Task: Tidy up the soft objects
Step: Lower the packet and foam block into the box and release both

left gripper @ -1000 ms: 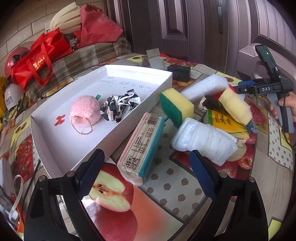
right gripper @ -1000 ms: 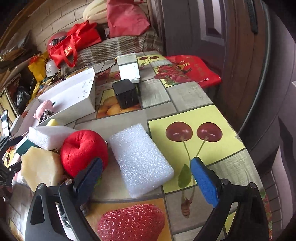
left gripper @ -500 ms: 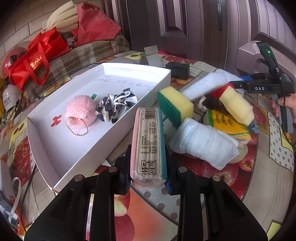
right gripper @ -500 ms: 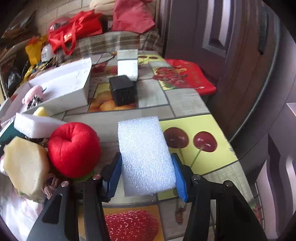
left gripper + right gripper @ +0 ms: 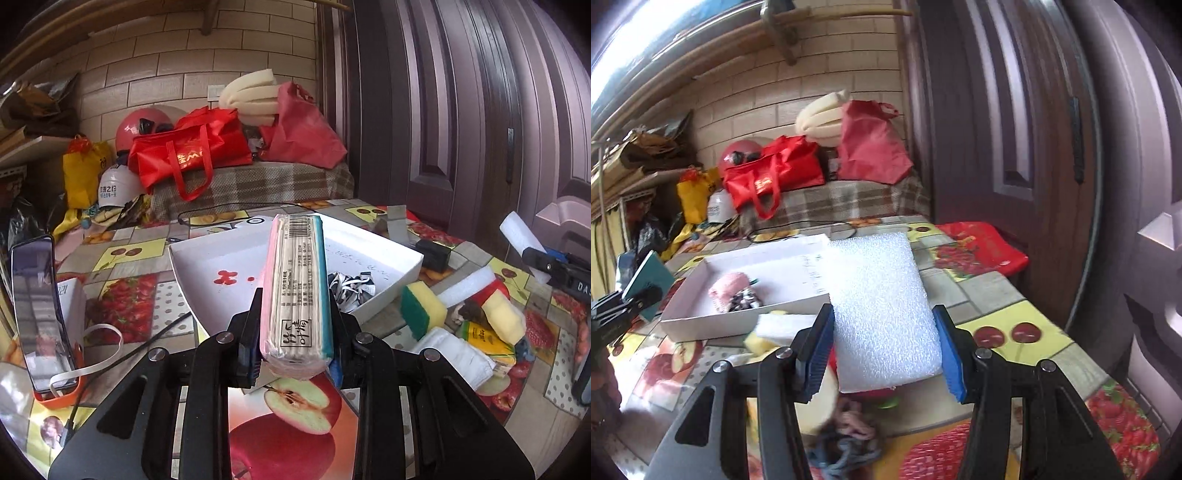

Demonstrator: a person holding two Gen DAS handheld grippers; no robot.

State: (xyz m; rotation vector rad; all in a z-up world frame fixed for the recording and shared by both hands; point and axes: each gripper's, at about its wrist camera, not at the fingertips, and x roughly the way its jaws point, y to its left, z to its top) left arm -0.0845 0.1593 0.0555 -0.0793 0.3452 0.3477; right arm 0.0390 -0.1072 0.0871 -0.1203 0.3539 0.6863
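Transport step: your left gripper clamps the tissue pack, right gripper clamps the foam block. Next, lower both into the white box.

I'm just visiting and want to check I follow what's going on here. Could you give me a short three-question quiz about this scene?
1. True or false: the left hand-held gripper holds a wrapped pack of cloths.
2. What does the right hand-held gripper hold? A) red plush apple B) white foam block C) yellow sponge
3. Fill in: the pink pompom and the black-and-white fabric piece lie inside the white ____.

Key: 1 true; 2 B; 3 box.
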